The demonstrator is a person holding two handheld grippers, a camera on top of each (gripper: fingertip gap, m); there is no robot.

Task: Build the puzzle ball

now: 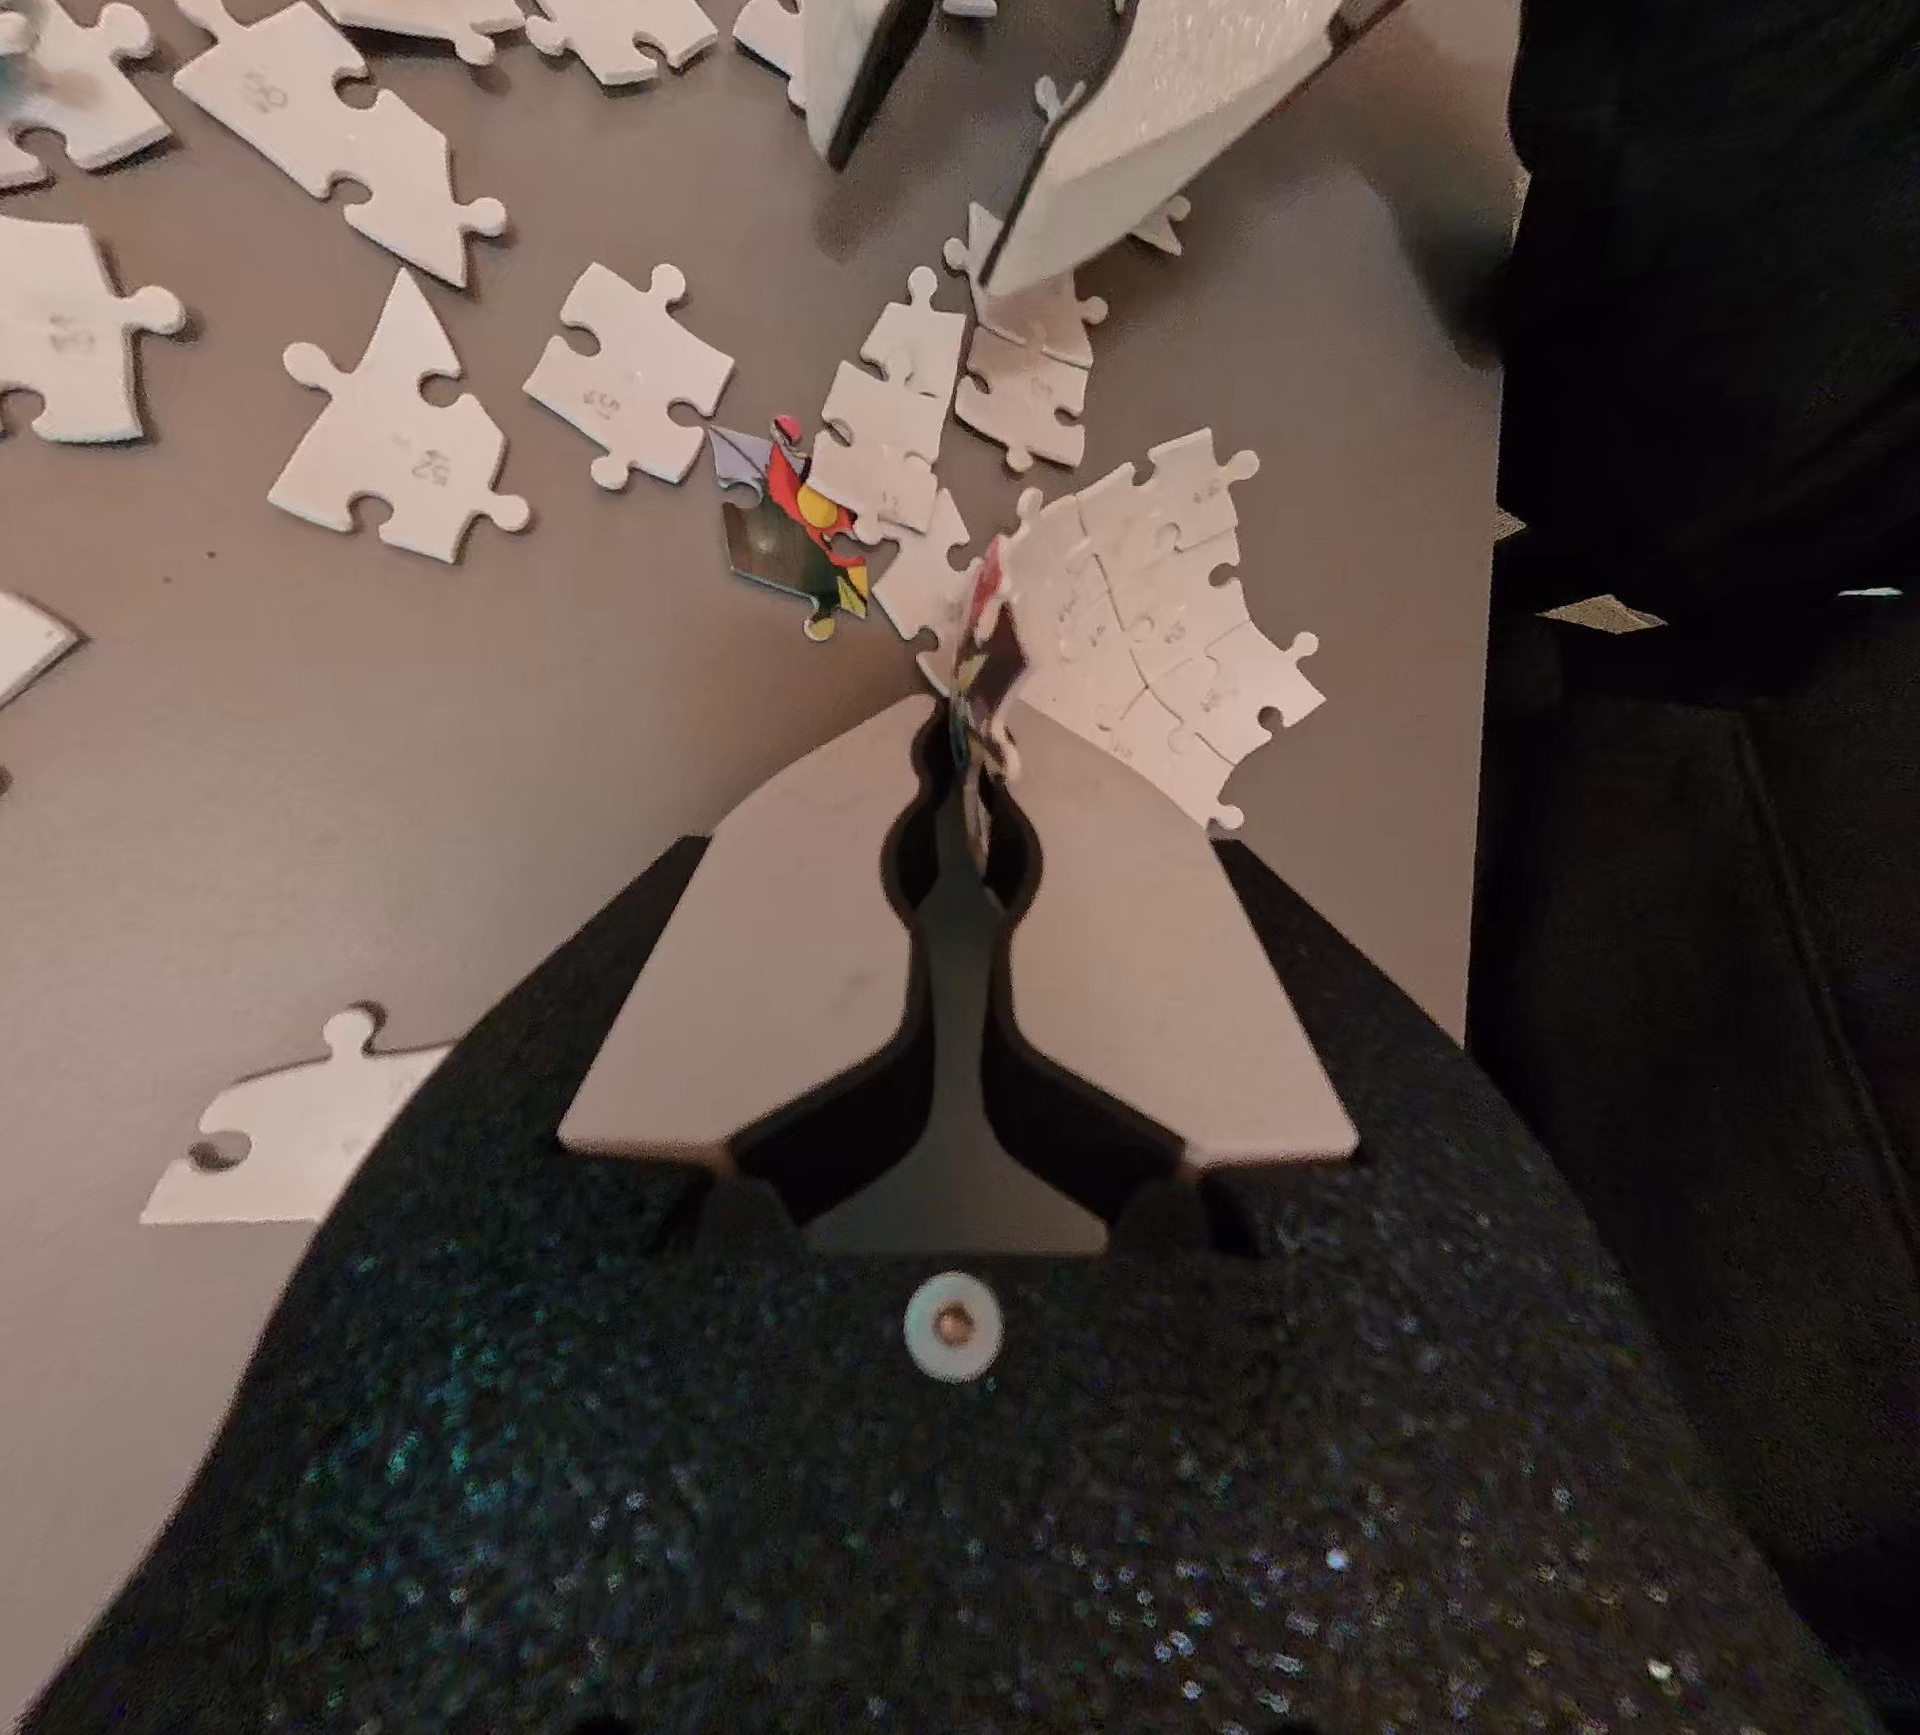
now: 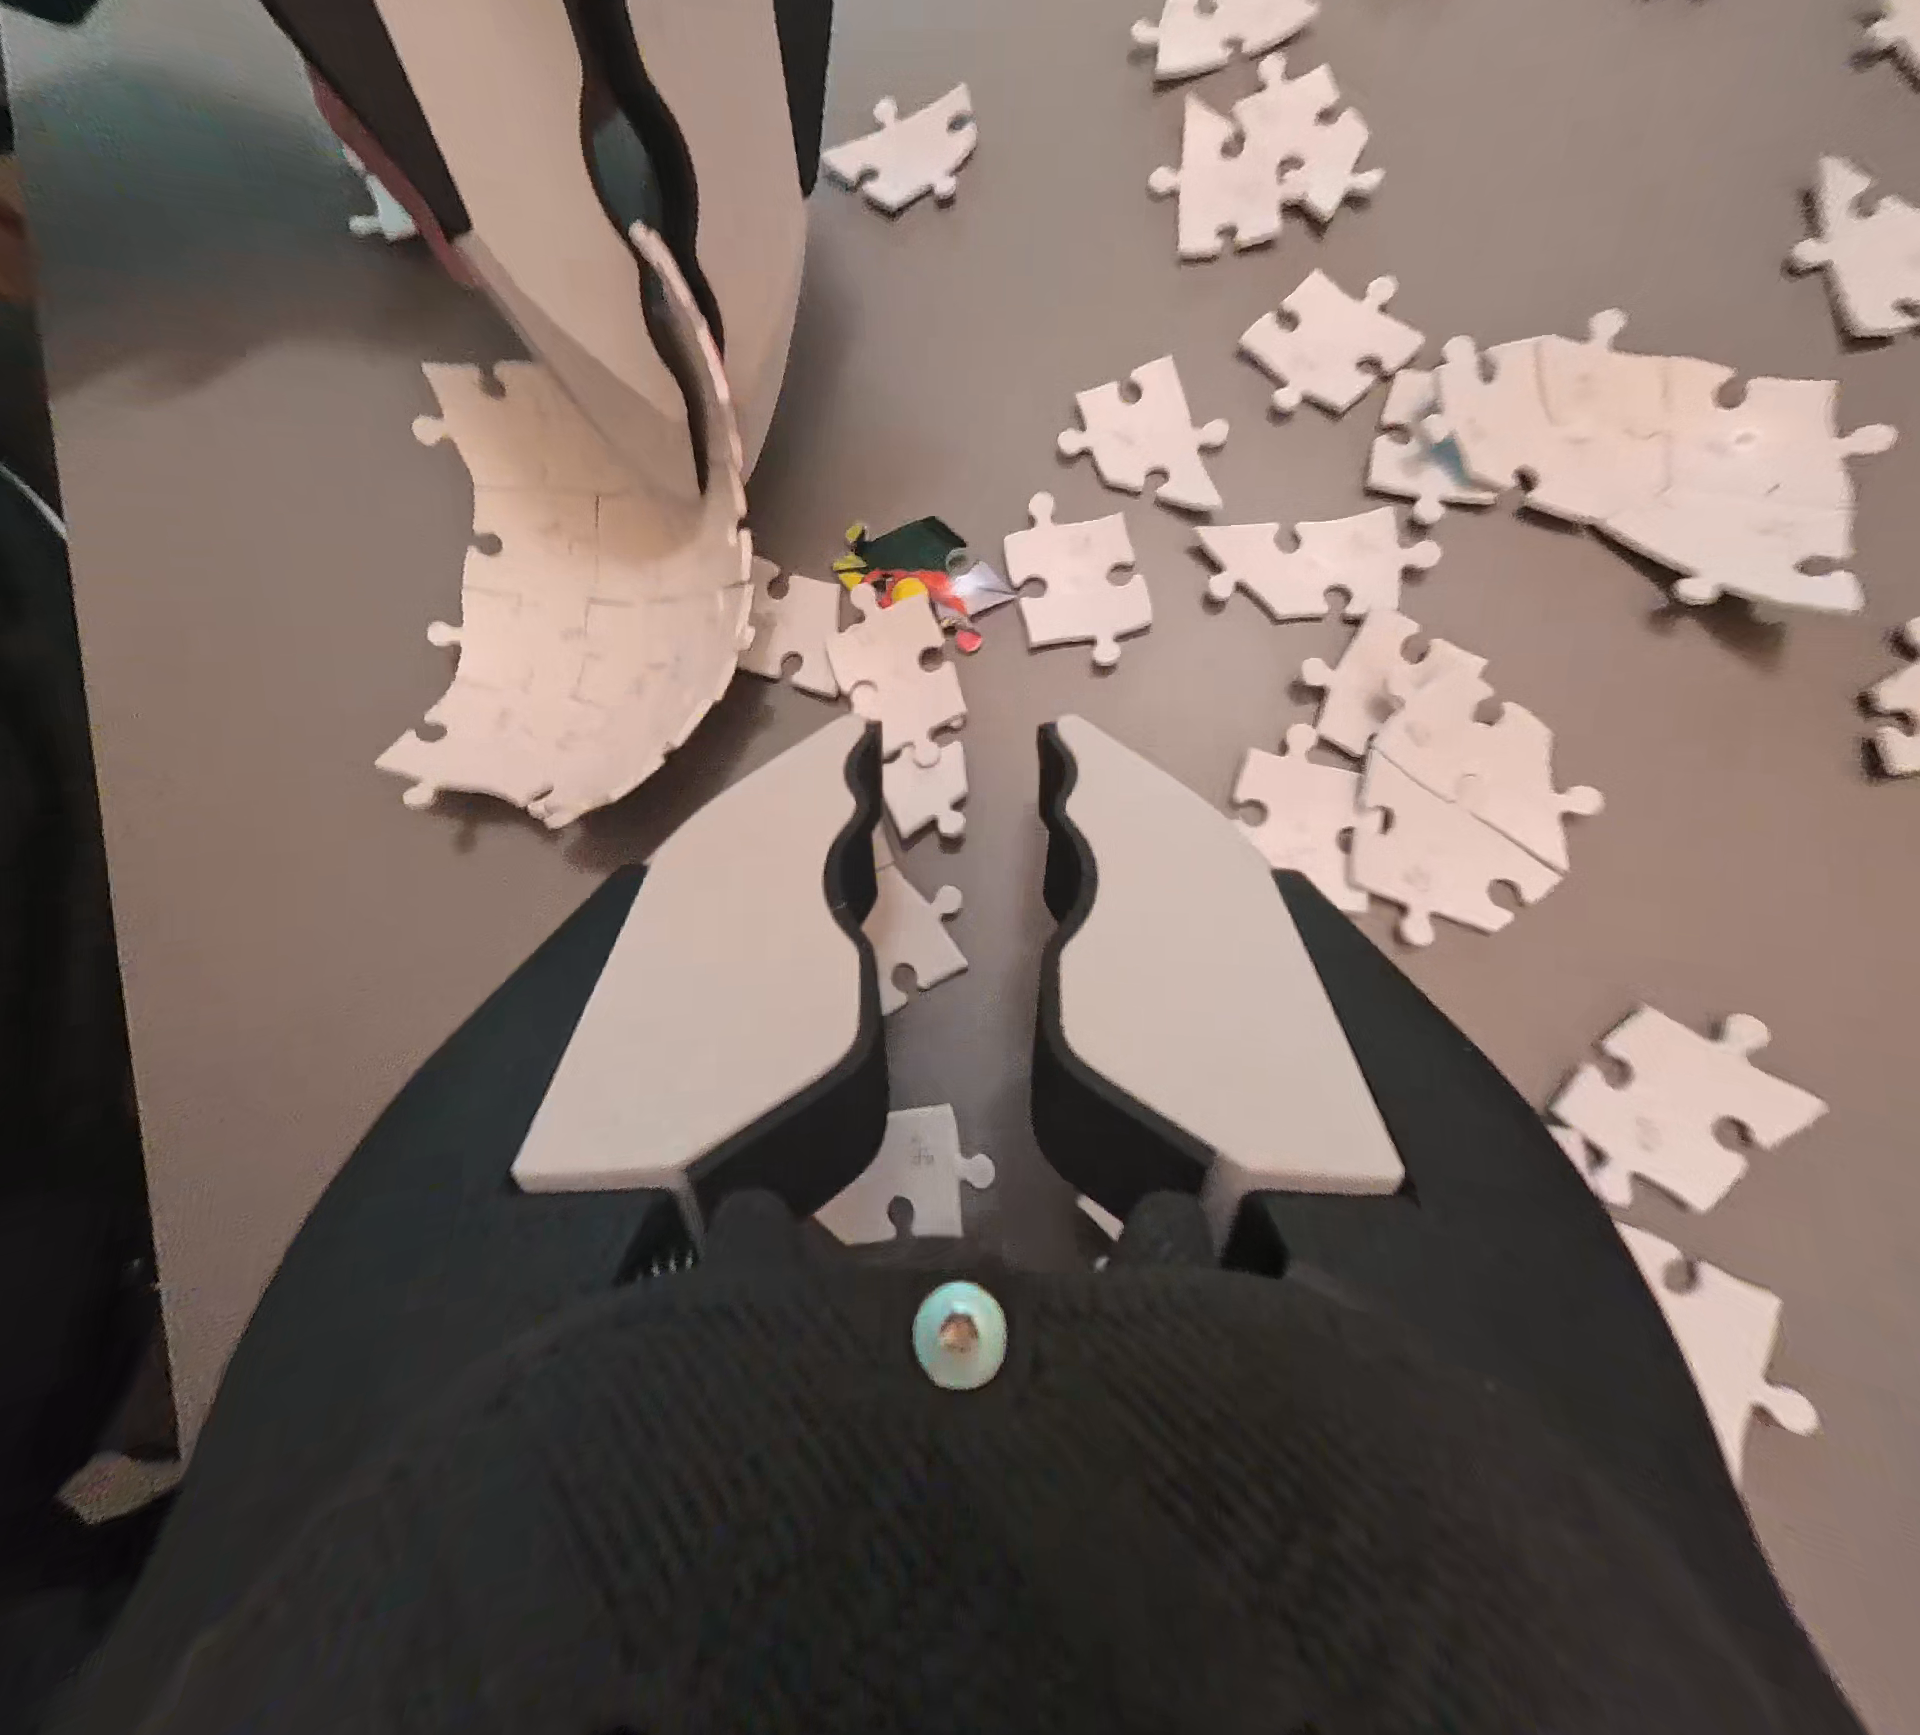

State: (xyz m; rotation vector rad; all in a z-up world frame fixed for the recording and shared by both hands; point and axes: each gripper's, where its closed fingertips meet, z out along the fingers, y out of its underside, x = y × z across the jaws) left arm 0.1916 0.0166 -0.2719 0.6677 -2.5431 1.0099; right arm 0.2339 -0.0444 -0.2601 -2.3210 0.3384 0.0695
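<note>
left gripper pinches the edge of a curved puzzle section, tilting it off the grey table.
right gripper hovers with jaws apart, holding nothing, over loose white pieces; the thin edge grip may slip, or the joined section may buckle apart.

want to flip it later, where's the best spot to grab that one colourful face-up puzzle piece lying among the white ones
Judging by its pose, take the colourful piece at its dark green end, coming from the far side. That end lies bare on the table, while a white piece overlaps the near edge. It lies flat, so sliding a finger under seems needed.
</note>
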